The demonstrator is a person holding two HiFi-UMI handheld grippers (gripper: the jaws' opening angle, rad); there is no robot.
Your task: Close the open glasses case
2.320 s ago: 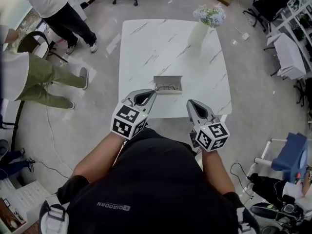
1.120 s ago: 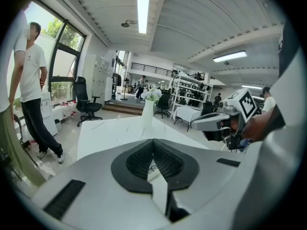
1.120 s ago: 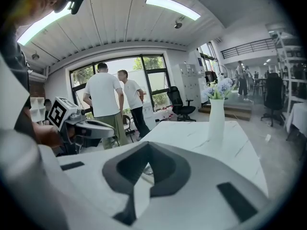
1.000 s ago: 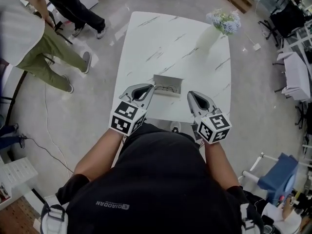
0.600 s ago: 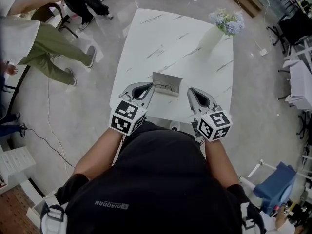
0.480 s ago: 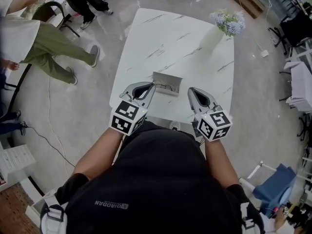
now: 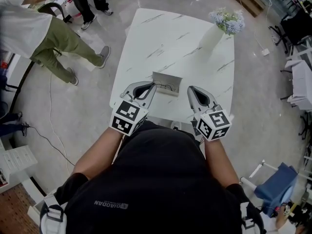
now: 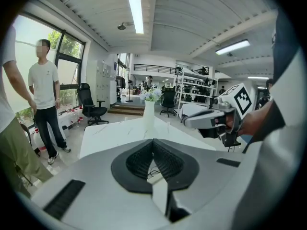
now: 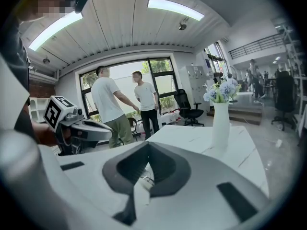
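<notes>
The open glasses case (image 7: 167,83) is a grey box with glasses inside, near the front edge of the white marble table (image 7: 170,43). My left gripper (image 7: 147,88) hovers just left of it and my right gripper (image 7: 191,90) just right of it, neither touching it. Both are shut with nothing held. In the left gripper view the jaws (image 8: 153,141) meet at the tips, and a sliver of the case (image 8: 154,170) shows through the gap. In the right gripper view the jaws (image 9: 147,143) also meet, with a bit of the case (image 9: 144,180) behind them.
A white vase with pale flowers (image 7: 217,28) stands at the table's far right corner. A person in green trousers (image 7: 58,45) walks on the floor to the left, near a chair (image 7: 51,8). Office chairs and shelves stand at the right.
Both grippers have stayed beside the case. The head view has shifted a little, and the person in green trousers has stepped along on the left.
</notes>
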